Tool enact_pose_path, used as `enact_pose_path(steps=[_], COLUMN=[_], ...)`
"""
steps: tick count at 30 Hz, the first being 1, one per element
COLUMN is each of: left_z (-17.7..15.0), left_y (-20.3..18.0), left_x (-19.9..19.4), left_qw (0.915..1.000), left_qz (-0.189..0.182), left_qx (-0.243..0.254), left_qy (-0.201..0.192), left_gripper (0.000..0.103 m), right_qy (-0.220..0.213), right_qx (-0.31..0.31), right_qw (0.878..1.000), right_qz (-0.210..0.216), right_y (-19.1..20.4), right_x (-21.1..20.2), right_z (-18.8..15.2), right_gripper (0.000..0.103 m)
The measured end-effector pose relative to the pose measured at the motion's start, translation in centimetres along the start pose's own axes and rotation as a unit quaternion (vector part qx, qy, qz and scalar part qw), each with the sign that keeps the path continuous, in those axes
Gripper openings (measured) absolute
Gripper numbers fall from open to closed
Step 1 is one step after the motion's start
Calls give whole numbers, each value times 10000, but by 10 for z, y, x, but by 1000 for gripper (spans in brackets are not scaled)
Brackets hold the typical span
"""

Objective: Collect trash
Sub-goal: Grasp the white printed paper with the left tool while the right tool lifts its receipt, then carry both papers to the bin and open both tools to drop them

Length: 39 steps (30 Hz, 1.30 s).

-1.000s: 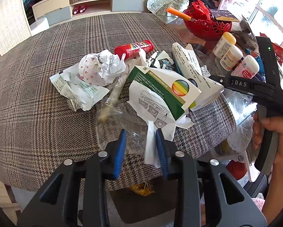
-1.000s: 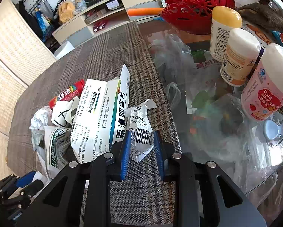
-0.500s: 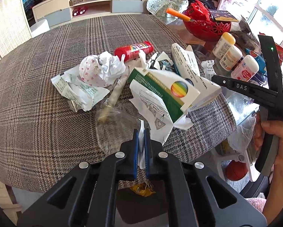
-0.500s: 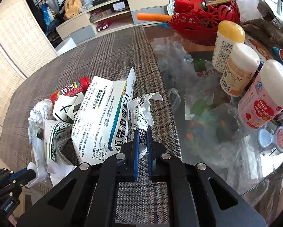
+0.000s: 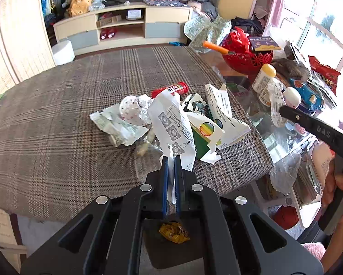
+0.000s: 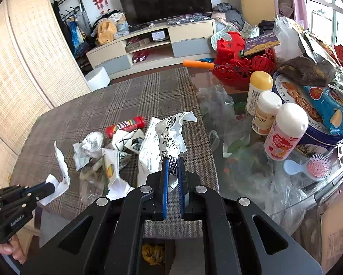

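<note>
The tablecloth (image 5: pixel 56 119) is a matt, coarsely woven plaid cloth, and beside it at three o'clock the bare tabletop (image 6: pixel 235 119) is smooth, glossy glass. The crumpled receipt (image 6: pixel 171 135) and the diagram sheet (image 5: pixel 171 123) are thin creased paper. The bottles (image 6: pixel 283 133) look like smooth plastic.

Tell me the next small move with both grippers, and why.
Probably carry both scraps back over the table's near edge. The left gripper pinches a diagram sheet, the right gripper a crumpled receipt, and a bin with yellow trash shows below.
</note>
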State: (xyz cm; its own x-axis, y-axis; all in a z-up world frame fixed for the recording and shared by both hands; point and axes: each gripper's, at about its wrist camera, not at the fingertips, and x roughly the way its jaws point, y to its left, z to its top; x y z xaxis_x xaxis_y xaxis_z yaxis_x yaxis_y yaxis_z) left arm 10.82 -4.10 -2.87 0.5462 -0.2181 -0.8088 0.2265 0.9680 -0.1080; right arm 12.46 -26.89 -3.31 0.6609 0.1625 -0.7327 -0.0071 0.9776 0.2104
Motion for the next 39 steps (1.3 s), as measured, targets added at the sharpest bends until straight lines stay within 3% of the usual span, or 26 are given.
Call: enact_pose_path(steps=[9,14,20,27,39], left_z=[-56,-96,-149,-191,-218], left_y=[-10,-9,-2,3,18], left_x=[-60,-62,-35,9,75], left_qw=[9995,9996,9990,9964,9917], left_qz=[-79,-207,-299,-358,-600], left_qx=[-1,-106,-284,-386,-660], left_qy=[-301,-181,189,662,923], left_gripper=[4,4,4,4,4], right_qy=[-14,142,538,1180,1790], right_qx=[-69,-158,-266,-283,-108], right_qw=[9999,9996,9977,9915,9804], right_qz=[96,164,325,474,809], right_y=[20,28,39,48,48], right_x=[-64,-74,-57,-8,66], right_z=[-52,-88,-131,-176,-214], right_gripper=[9,9,9,9,9])
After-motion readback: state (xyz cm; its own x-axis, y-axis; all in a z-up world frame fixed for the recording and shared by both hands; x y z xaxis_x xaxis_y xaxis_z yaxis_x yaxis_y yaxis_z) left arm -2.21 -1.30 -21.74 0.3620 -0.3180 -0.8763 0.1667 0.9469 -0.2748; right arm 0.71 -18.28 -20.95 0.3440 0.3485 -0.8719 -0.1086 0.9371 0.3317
